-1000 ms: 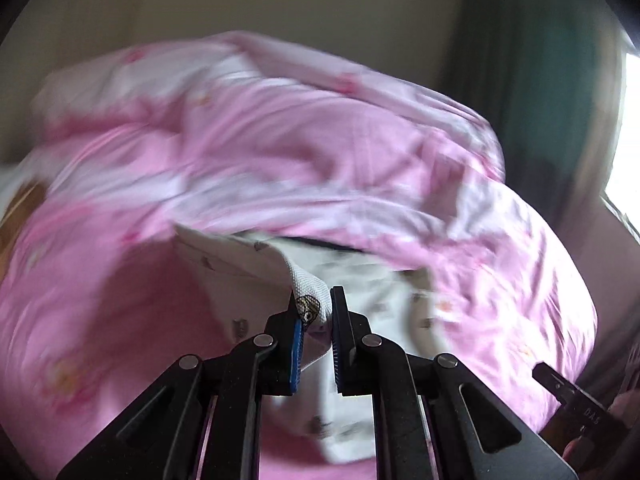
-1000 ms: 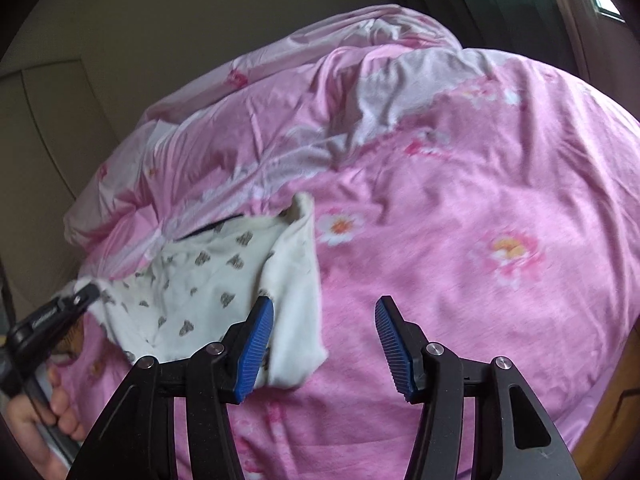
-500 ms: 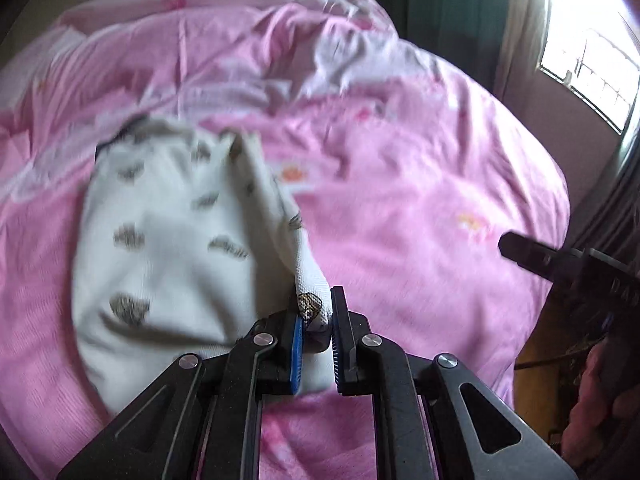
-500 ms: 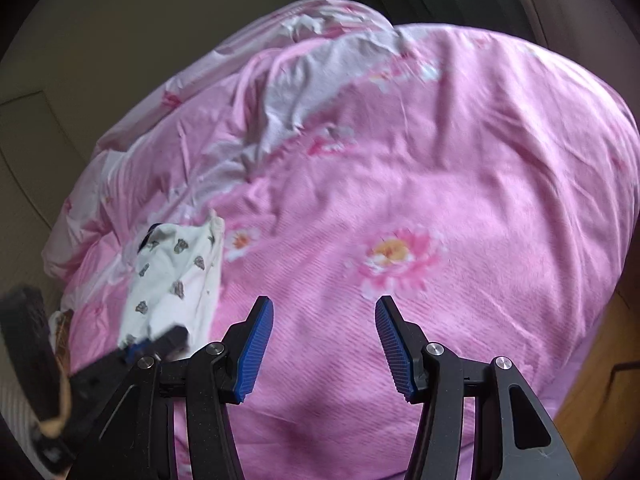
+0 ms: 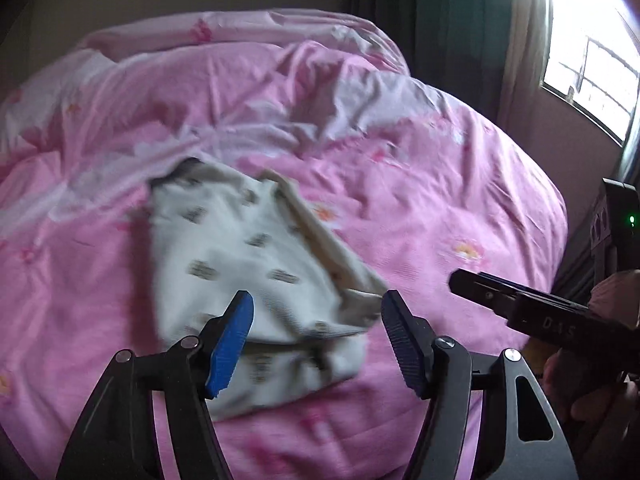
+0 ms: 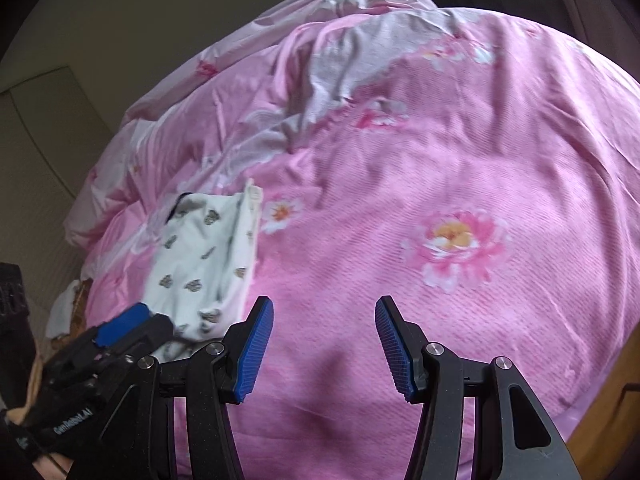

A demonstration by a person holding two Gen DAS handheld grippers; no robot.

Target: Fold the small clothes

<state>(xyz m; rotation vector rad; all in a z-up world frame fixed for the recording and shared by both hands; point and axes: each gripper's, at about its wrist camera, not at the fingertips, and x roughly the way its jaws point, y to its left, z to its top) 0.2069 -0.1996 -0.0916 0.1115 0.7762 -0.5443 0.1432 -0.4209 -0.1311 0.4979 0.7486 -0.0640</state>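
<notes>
We see the left gripper [image 5: 316, 336] low in the centre of its own wrist view, jaws spread wide and holding nothing; its blue pads [image 5: 229, 344] flank the near edge of the small garment [image 5: 248, 264] without touching it, as far as we can tell through the blur. The garment, off-white with small dark printed motifs, lies on the pink bedspread [image 5: 420, 208] left of centre in that frame, one side folded over so a thicker band of cloth runs diagonally toward lower centre. Its far edge tucks under a crumpled pale ridge of bedding [image 5: 248, 92] in the upper left. At the right edge of the frame the other tool's black finger juts in over the bed, with a small green light above it. A bright window [image 5: 592, 60] sits in the upper right, with a dark curtain [image 5: 440, 20] beside it. In the right wrist view the right gripper [image 6: 324, 348] is also wide open and empty, over bare pink cloth at lower centre, well apart from the garment, which appears at middle left. A large printed flower [image 6: 456, 244] lies right of centre. The left tool's black body fills the lower left corner, covering the garment's near end. A beige wall panel [image 6: 36, 128] fills the far left.
</notes>
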